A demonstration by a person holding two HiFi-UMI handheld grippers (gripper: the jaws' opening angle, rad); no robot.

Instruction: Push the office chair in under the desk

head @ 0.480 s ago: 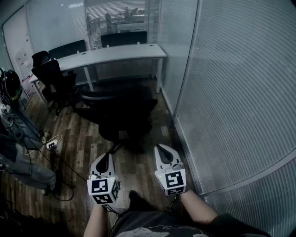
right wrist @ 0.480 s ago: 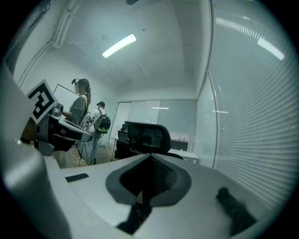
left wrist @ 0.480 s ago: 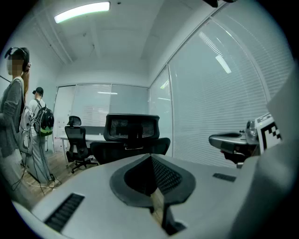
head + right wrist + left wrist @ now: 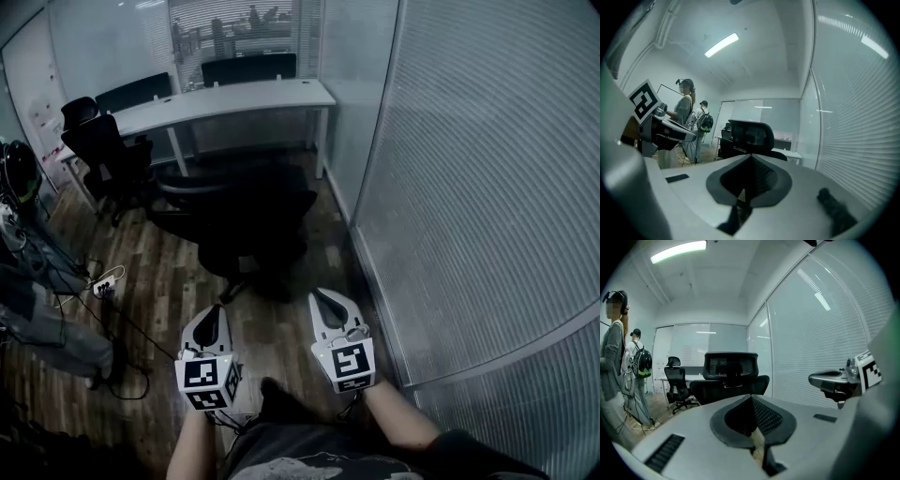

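Left claw (image 4: 213,317) and right claw (image 4: 324,300), both closed and empty, point at the office chair (image 4: 246,220) straight ahead, standing between them and the table (image 4: 234,98).

Glass-walled office: long white desk (image 4: 234,101), black mesh office chairs (image 4: 246,217), wood floor (image 4: 169,281).

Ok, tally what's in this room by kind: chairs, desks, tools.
Chairs: 2, near chair and far chair
Desks: 1, the white desk, one long top as far as shows
Tools: 2, left tool and right tool
Total: 5
The dark panels behind the desk are left out because it is unclear what they are.
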